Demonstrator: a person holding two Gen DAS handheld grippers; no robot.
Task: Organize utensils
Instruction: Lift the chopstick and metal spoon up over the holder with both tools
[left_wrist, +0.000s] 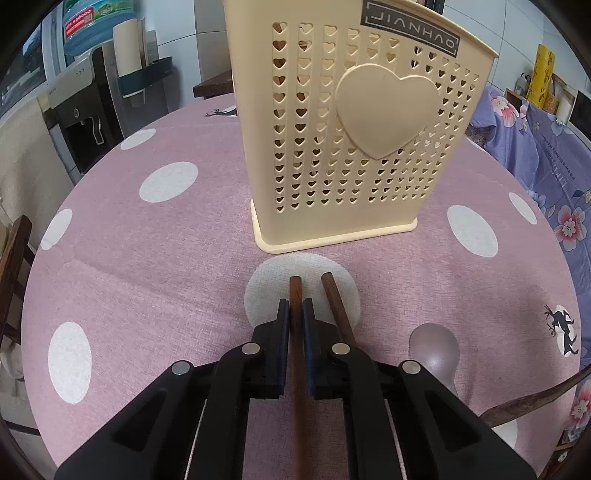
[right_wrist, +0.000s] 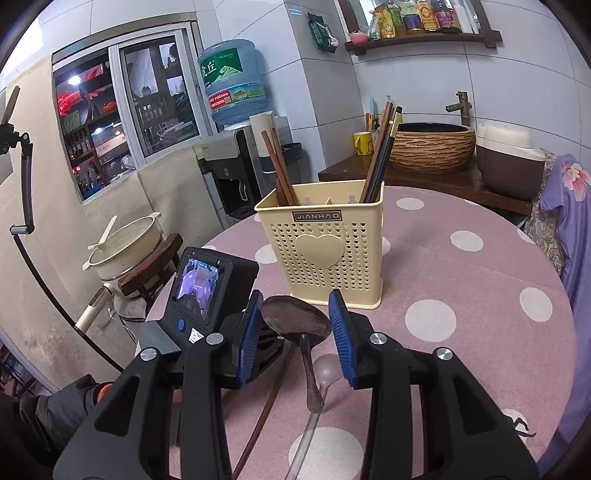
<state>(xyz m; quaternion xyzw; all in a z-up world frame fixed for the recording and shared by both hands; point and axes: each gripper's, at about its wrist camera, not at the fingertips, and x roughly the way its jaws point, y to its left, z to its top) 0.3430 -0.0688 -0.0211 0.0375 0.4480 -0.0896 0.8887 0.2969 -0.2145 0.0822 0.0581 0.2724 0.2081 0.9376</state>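
Observation:
In the left wrist view my left gripper (left_wrist: 295, 309) is shut on a brown wooden chopstick (left_wrist: 294, 291) that lies on the pink dotted tablecloth (left_wrist: 147, 277). A second chopstick (left_wrist: 332, 299) lies just right of it, outside the jaws. A pale spoon (left_wrist: 436, 347) rests further right. The cream heart-pattern utensil holder (left_wrist: 351, 147) stands upright just beyond. In the right wrist view my right gripper (right_wrist: 295, 308) is shut on the bowl of a dark spoon (right_wrist: 295, 321), its handle hanging down above the table. The holder (right_wrist: 325, 254) has chopsticks (right_wrist: 279, 162) at its left and darker ones (right_wrist: 380, 155) at its right.
A pot (right_wrist: 122, 243) sits on a wooden stool off the table's left edge. A water dispenser (right_wrist: 236, 81) stands behind. At the back right, a side counter carries a basin (right_wrist: 432, 147) and a rice cooker (right_wrist: 509, 158). Purple flowered cloth (right_wrist: 576, 229) hangs at the right.

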